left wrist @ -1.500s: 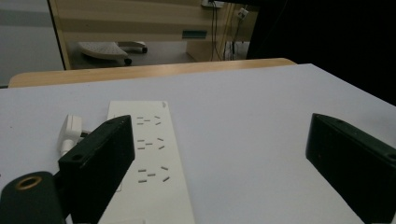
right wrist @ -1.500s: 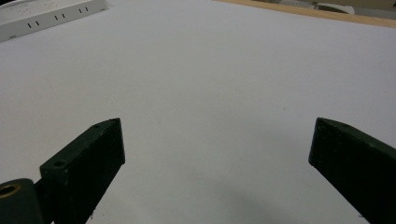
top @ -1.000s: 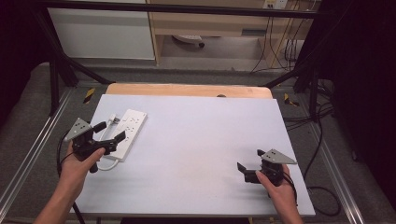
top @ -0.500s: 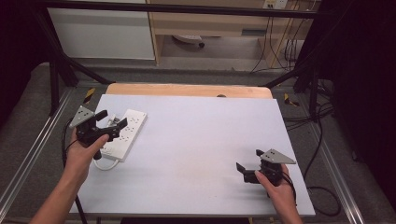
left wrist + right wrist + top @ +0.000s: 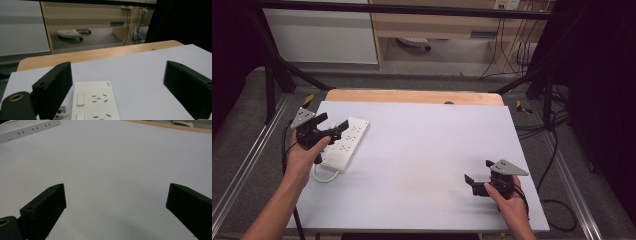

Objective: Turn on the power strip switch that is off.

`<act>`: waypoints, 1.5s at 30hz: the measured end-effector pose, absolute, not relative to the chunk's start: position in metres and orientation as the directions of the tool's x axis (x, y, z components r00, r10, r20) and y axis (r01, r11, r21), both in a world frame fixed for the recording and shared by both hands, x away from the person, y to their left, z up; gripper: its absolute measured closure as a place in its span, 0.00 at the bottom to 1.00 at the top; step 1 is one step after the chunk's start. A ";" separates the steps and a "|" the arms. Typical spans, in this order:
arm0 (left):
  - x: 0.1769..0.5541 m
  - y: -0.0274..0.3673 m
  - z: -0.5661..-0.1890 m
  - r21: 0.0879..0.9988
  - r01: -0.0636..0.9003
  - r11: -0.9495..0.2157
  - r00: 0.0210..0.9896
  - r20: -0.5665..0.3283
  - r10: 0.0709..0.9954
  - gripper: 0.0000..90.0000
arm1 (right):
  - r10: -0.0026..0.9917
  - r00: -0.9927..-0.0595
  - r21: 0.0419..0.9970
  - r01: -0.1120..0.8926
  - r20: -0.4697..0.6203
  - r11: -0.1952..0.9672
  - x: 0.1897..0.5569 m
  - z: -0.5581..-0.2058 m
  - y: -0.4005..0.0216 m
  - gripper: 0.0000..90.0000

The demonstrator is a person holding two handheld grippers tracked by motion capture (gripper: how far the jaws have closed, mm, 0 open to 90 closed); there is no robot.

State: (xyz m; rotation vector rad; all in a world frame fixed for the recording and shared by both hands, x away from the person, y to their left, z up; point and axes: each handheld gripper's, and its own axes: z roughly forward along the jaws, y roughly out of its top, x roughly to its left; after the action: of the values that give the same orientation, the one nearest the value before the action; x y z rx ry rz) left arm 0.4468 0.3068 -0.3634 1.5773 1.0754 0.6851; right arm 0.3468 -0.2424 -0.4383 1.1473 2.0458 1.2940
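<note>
A white power strip [image 5: 346, 143] lies at the table's left side, its white cord [image 5: 323, 176] looping at its near end. My left gripper [image 5: 332, 123] hovers open above the strip's far half, held by a hand. In the left gripper view the strip [image 5: 94, 103] lies low between the wide-apart jaws of the left gripper [image 5: 118, 67], nearer the left one, with nothing gripped. My right gripper [image 5: 477, 172] rests open near the front right of the table, and the right gripper [image 5: 116, 187] has bare white surface between its jaws. The strip [image 5: 27, 128] shows far off at the top left.
The white table top [image 5: 427, 150] has a wooden strip [image 5: 412, 96] along its far edge. Metal frame rails [image 5: 242, 165] run along both sides. Beyond the table stand cabinets [image 5: 322, 35] and hanging cables [image 5: 512, 50].
My left gripper has moved forward and a little right, from the strip's near end to above its far half. The right gripper has stayed put.
</note>
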 end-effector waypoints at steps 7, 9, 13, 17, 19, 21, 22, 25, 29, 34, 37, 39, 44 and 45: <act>0.456 0.308 -0.366 0.955 0.295 -0.043 0.415 -0.087 0.906 0.11 | 0.835 -0.548 0.890 0.404 0.052 0.210 0.347 -0.438 -0.243 0.04; 0.459 0.308 -0.367 0.955 0.292 -0.045 0.414 -0.084 0.906 0.11 | 0.835 -0.548 0.890 0.404 0.052 0.210 0.347 -0.438 -0.243 0.04; 0.464 0.309 -0.369 0.954 0.296 -0.048 0.404 -0.080 0.911 0.11 | 0.835 -0.548 0.890 0.404 0.051 0.211 0.347 -0.438 -0.243 0.03; 0.469 0.311 -0.371 0.952 0.301 -0.052 0.395 -0.075 0.916 0.11 | 0.835 -0.549 0.891 0.399 0.043 0.216 0.347 -0.437 -0.243 0.03; 0.471 0.311 -0.371 0.952 0.302 -0.055 0.391 -0.071 0.917 0.11 | 0.838 -0.544 0.894 0.396 0.044 0.210 0.346 -0.436 -0.245 0.03; 0.474 0.311 -0.371 0.951 0.302 -0.059 0.389 -0.067 0.919 0.11 | 0.839 -0.543 0.895 0.394 0.044 0.208 0.346 -0.436 -0.246 0.03; 0.475 0.311 -0.371 0.952 0.301 -0.057 0.387 -0.068 0.920 0.11 | 0.840 -0.541 0.894 0.397 0.048 0.206 0.346 -0.436 -0.247 0.03; 0.479 0.313 -0.371 0.952 0.303 -0.054 0.378 -0.068 0.923 0.11 | 0.841 -0.539 0.894 0.399 0.052 0.201 0.346 -0.436 -0.248 0.03; 0.483 0.312 -0.372 0.949 0.311 -0.059 0.371 -0.064 0.926 0.11 | 0.840 -0.539 0.896 0.399 0.056 0.196 0.346 -0.435 -0.248 0.03; 0.488 0.312 -0.373 0.946 0.318 -0.063 0.363 -0.060 0.930 0.11 | 0.841 -0.538 0.896 0.399 0.055 0.196 0.346 -0.435 -0.248 0.03; 0.491 0.313 -0.374 0.945 0.322 -0.061 0.354 -0.061 0.933 0.12 | 0.841 -0.539 0.896 0.397 0.053 0.199 0.346 -0.435 -0.248 0.03; 0.492 0.314 -0.375 0.944 0.324 -0.062 0.350 -0.059 0.935 0.12 | 0.841 -0.538 0.896 0.398 0.054 0.197 0.346 -0.435 -0.248 0.03; 0.495 0.315 -0.375 0.942 0.328 -0.066 0.344 -0.054 0.937 0.12 | 0.842 -0.536 0.897 0.397 0.054 0.196 0.346 -0.435 -0.248 0.03; 0.495 0.315 -0.376 0.942 0.328 -0.068 0.343 -0.052 0.938 0.12 | 0.842 -0.536 0.896 0.397 0.053 0.196 0.346 -0.435 -0.248 0.03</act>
State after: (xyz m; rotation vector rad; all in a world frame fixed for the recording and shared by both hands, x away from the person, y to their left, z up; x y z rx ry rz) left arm 0.4955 0.3146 -0.3756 1.6065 1.1671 0.7635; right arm 0.3464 -0.2484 -0.4351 1.1542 2.0228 1.3022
